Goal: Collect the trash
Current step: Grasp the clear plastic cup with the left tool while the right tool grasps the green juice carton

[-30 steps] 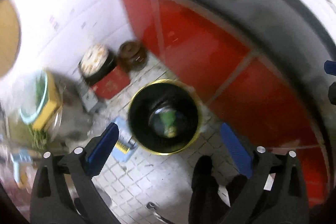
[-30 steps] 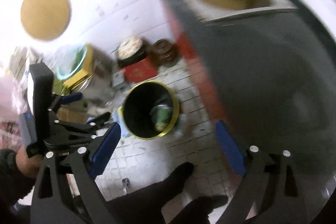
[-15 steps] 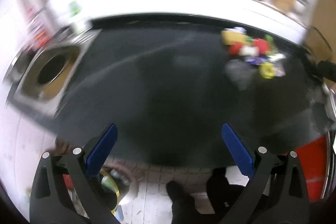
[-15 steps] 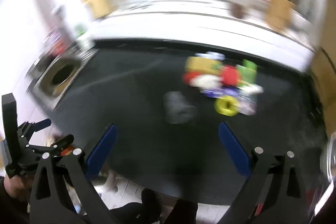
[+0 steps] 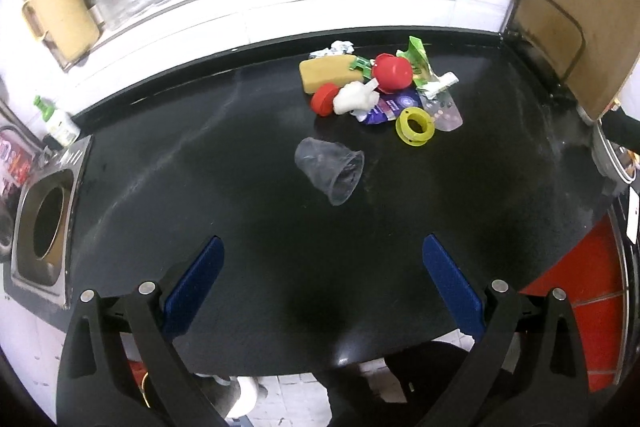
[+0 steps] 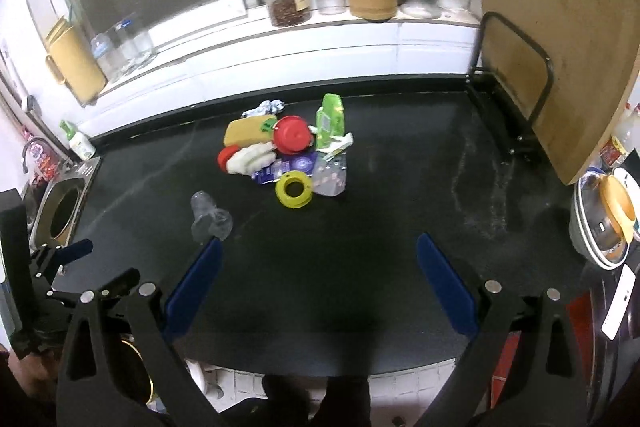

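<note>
Now the big black tabletop (image 5: 240,187) lies under both tools. Ahead of the left hand-held gripper (image 5: 322,279), far back, sits the trash pile (image 5: 376,83) with a yellow sponge (image 5: 328,75), a red lid (image 5: 392,73) and a yellow ring (image 5: 415,126). Closer, just ahead, a clear plastic cup (image 5: 330,169) lies on its side, apart from the pile. Both the left and the right hand-held gripper (image 6: 318,281) are spread wide and hold nothing. I think the cup comes first: go slow and squeeze softly, because it looks thin and may crush or roll.
</note>
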A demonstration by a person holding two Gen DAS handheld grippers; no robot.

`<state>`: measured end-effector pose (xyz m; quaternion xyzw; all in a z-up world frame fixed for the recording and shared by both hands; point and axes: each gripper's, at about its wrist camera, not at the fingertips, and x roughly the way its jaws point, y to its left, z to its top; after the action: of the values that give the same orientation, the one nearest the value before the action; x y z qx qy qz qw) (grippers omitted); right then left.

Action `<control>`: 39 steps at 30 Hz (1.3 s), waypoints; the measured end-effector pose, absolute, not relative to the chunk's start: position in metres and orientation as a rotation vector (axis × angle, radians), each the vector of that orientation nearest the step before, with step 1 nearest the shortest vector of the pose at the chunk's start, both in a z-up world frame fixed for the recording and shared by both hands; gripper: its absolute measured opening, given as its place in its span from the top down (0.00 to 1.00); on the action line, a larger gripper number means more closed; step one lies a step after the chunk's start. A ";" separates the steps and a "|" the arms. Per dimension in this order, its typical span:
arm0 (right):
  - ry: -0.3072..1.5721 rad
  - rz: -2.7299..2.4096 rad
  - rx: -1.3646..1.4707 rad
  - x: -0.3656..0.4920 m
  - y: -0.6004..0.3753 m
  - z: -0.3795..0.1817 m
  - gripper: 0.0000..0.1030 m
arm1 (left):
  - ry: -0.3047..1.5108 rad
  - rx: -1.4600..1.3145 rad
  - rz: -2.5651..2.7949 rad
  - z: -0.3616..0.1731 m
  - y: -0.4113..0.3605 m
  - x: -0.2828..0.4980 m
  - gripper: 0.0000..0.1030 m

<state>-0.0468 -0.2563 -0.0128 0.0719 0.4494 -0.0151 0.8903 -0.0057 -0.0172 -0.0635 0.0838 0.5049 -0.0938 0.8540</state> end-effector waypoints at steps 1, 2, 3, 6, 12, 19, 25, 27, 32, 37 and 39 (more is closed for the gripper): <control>0.933 -0.036 0.153 -0.045 -0.259 -0.013 0.09 | 1.064 0.178 -0.194 -0.064 -0.018 -0.004 0.06; 0.933 -0.038 0.163 -0.045 -0.263 -0.014 0.09 | 1.068 0.175 -0.194 -0.065 -0.018 -0.002 0.06; 0.933 -0.041 0.169 -0.042 -0.265 -0.014 0.09 | 1.073 0.173 -0.194 -0.066 -0.020 0.001 0.06; 0.933 -0.038 0.177 -0.038 -0.270 -0.014 0.09 | 1.075 0.189 -0.179 -0.068 -0.020 0.004 0.06; 0.944 -0.018 0.173 -0.026 -0.272 -0.020 0.09 | 1.089 0.179 -0.150 -0.073 -0.021 0.013 0.06; 0.961 0.008 0.156 -0.007 -0.272 -0.026 0.09 | 1.094 0.168 -0.119 -0.083 -0.024 0.026 0.06; 0.983 0.039 0.122 0.018 -0.271 -0.039 0.09 | 1.113 0.162 -0.095 -0.102 -0.030 0.044 0.06; 0.996 0.051 0.111 0.030 -0.271 -0.045 0.09 | 1.127 0.163 -0.082 -0.113 -0.032 0.052 0.06; 1.038 0.086 0.099 0.067 -0.272 -0.071 0.09 | 1.157 0.151 -0.052 -0.146 -0.033 0.072 0.06; 1.084 0.090 0.088 0.114 -0.276 -0.106 0.09 | 1.192 0.172 -0.019 -0.180 -0.033 0.090 0.06; 1.096 0.092 0.083 0.133 -0.278 -0.119 0.09 | 1.200 0.163 -0.009 -0.188 -0.030 0.098 0.06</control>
<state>0.1333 -0.2776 -0.1191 0.0393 0.5207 0.0437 0.8517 0.0977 -0.0296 -0.1885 0.0768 0.5638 -0.0040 0.8223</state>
